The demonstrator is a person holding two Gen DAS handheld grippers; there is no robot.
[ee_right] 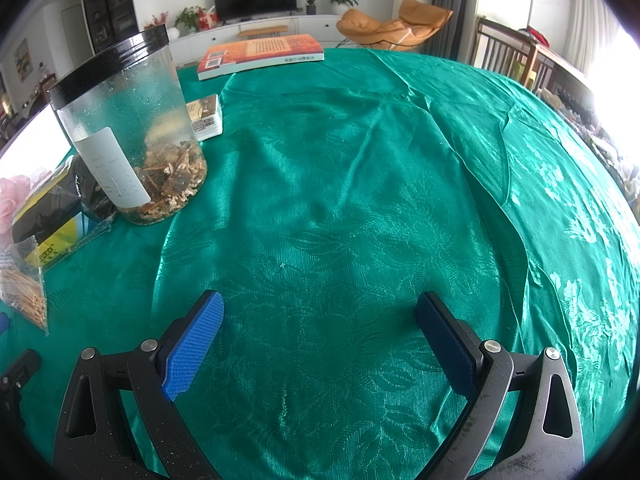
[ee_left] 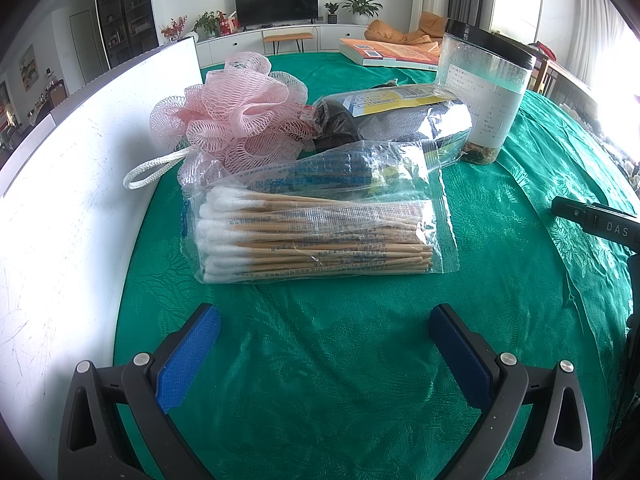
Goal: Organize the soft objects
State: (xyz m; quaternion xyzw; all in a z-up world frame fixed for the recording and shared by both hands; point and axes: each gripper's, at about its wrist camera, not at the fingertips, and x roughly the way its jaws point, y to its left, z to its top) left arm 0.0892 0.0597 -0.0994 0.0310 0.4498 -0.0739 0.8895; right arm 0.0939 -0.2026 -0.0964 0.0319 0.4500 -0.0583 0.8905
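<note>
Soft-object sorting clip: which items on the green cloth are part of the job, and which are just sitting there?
Likely belongs to the job:
pink mesh bath pouf
bag of cotton swabs
plastic-wrapped packs behind it
white tray, possibly the destination

Just lying about:
clear jar with black lid
orange book
small boxed pack

One pink bath pouf (ee_left: 236, 108), one bag of cotton swabs (ee_left: 316, 236), two other plastic packets, one lidded jar (ee_left: 484, 92), one book (ee_right: 260, 56), one small box (ee_right: 206, 114).

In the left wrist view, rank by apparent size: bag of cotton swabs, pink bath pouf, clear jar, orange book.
1. Bag of cotton swabs, nearest the camera
2. Pink bath pouf
3. Clear jar, close to the pouf, so unsure
4. Orange book, farthest away
</note>
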